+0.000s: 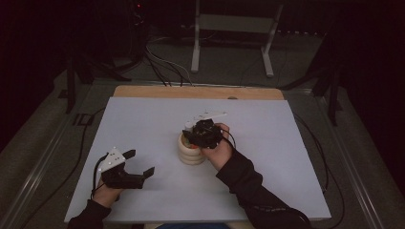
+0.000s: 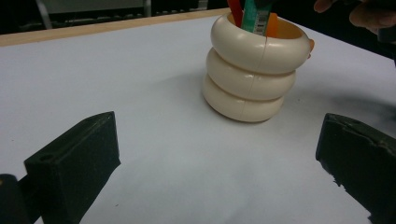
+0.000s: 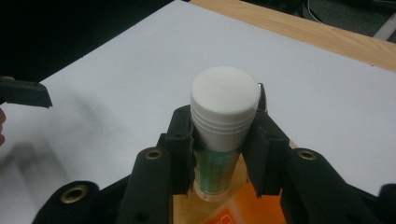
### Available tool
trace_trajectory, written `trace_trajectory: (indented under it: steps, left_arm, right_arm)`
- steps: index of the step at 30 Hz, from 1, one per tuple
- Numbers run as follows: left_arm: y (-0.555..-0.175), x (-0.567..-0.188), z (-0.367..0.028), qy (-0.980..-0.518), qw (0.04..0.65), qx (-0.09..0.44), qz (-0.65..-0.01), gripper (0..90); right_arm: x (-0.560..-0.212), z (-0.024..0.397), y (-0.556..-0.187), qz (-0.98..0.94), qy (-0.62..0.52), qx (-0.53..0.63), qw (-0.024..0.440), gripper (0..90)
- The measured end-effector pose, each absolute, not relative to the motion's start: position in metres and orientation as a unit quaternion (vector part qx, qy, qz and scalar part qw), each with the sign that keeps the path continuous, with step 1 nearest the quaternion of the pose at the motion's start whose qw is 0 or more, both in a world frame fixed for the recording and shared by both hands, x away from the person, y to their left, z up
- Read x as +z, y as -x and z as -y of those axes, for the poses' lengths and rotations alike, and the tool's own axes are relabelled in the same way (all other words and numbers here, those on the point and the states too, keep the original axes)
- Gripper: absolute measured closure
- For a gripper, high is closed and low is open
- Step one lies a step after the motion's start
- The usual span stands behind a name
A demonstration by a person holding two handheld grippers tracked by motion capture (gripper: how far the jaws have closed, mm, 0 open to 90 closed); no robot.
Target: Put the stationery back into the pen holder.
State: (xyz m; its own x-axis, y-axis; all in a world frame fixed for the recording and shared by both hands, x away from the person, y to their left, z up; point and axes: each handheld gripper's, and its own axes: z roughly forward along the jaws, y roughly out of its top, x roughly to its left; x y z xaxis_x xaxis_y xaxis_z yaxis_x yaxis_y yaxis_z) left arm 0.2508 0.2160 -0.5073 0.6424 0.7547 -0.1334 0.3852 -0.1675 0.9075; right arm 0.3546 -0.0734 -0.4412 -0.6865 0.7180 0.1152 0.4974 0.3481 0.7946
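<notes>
A cream holder made of three stacked rings stands at the middle of the white sheet. My right gripper points down over it, shut on a green tube with a white ribbed cap; the pads press on the tube just below the cap. The tube's lower end stands inside the holder beside an orange item. From the left gripper view the holder shows red, green and orange items sticking out. My left gripper rests open at the front left with nothing between its jaws.
The sheet covers a wooden table whose bare edge shows at the back. Black cables trail off both sides onto the floor. White stand legs and more cables lie on the floor beyond the table.
</notes>
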Motion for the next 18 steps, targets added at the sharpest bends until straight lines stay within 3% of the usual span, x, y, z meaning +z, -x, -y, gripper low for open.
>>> trace_trajectory:
  steps: [18]
  left_arm:
    - [-0.2505,-0.5066,-0.2169,-0.74,0.522,0.179,-0.385,0.2]
  right_arm:
    - [-0.4392,0.0716,-0.3526,-0.812,-0.37,0.429,0.141,61.2]
